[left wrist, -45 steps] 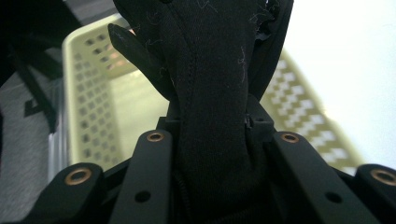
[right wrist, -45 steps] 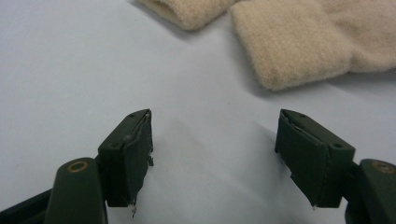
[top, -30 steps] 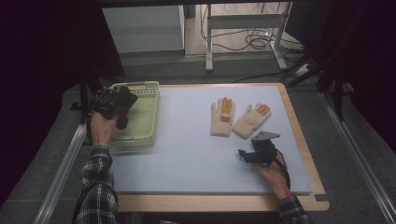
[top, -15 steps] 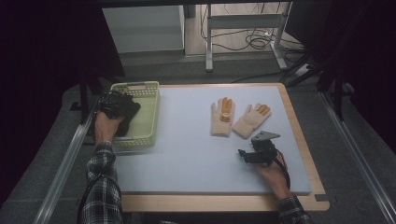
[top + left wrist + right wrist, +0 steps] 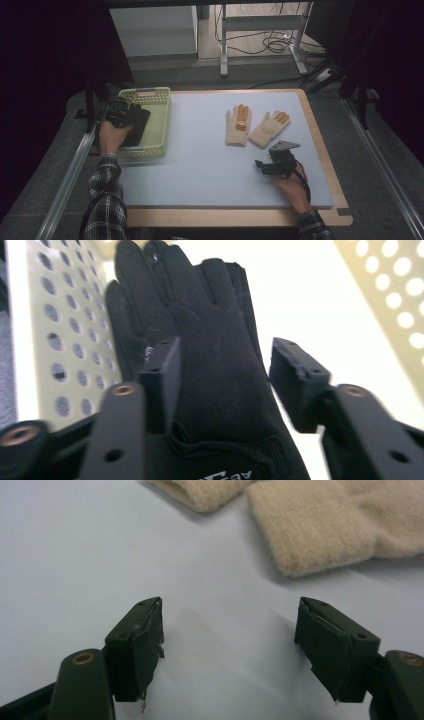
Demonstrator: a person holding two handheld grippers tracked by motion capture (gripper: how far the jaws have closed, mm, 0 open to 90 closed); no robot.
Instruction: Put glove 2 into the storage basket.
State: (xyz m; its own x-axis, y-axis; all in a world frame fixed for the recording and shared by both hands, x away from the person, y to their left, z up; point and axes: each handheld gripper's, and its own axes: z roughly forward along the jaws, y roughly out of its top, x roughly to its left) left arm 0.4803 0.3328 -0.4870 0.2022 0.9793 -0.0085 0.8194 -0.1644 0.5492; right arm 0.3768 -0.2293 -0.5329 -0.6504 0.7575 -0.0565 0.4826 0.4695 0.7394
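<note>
In the left gripper view, the black glove (image 5: 215,365) runs off the bottom edge, its cuff lettering cut short and unreadable. The left gripper (image 5: 222,385) fingers rise from the bottom edge, blurred at the near end; whether they press the glove cannot be told.

In the high view, the left hand (image 5: 114,136) covers part of the black glove and the green basket (image 5: 159,125) wall. The person's sleeves are cut off at the bottom edge.

In the right gripper view, the two cream gloves (image 5: 320,525) are cropped by the top edge, leaving just their cuffs.
</note>
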